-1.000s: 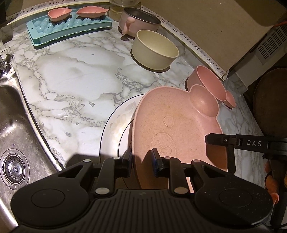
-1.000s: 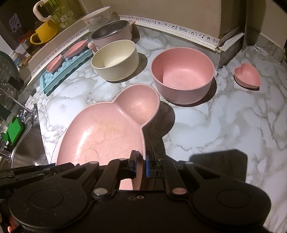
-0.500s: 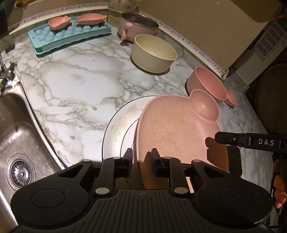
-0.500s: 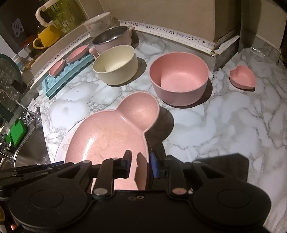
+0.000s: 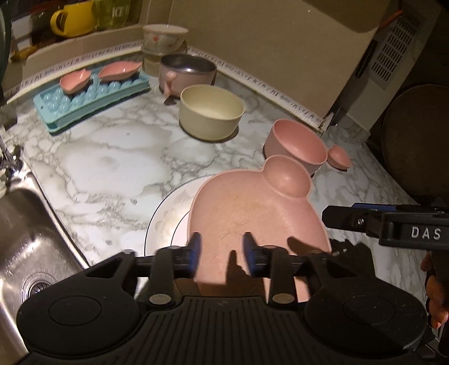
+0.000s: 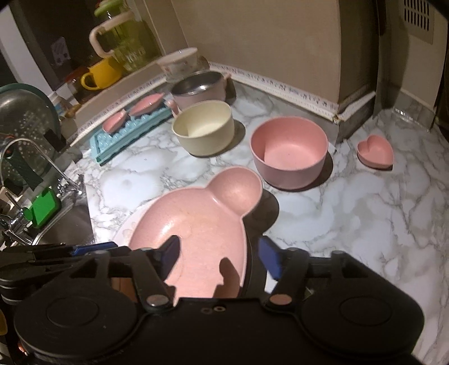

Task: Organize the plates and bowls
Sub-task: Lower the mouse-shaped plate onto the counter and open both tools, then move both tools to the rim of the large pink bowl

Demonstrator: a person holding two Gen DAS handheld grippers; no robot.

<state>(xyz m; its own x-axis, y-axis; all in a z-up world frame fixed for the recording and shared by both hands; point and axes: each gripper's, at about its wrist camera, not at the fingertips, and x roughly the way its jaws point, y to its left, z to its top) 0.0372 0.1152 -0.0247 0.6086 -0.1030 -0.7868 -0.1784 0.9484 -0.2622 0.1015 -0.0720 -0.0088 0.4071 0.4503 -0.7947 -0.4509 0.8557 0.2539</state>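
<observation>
A pink bear-shaped plate (image 5: 252, 207) (image 6: 196, 224) lies on a white round plate (image 5: 168, 210) (image 6: 125, 227) on the marble counter. My left gripper (image 5: 220, 252) hovers over the pink plate's near left part. Its jaws are opening and no pad touches the plate. My right gripper (image 6: 219, 255) straddles the plate's near right rim, jaws opening, pads apart from it. The right gripper's finger (image 5: 345, 217) shows at the right in the left wrist view. Farther back stand a cream bowl (image 5: 210, 112) (image 6: 203, 126), a pink bowl (image 5: 297, 143) (image 6: 289, 151) and a small pink heart dish (image 6: 374, 151) (image 5: 339, 158).
A steel sink (image 5: 25, 241) lies at the left, its tap (image 6: 36, 157) beside it. At the back are a blue ice tray (image 5: 89, 98) with two pink leaf dishes (image 5: 118, 70), a pink-handled steel pot (image 5: 188, 73), a floral bowl (image 5: 164, 36) and a yellow mug (image 5: 73, 18).
Both grippers let go of the pink plate's rim, spread their jaws and rose. The plate now rests on the white plate.
</observation>
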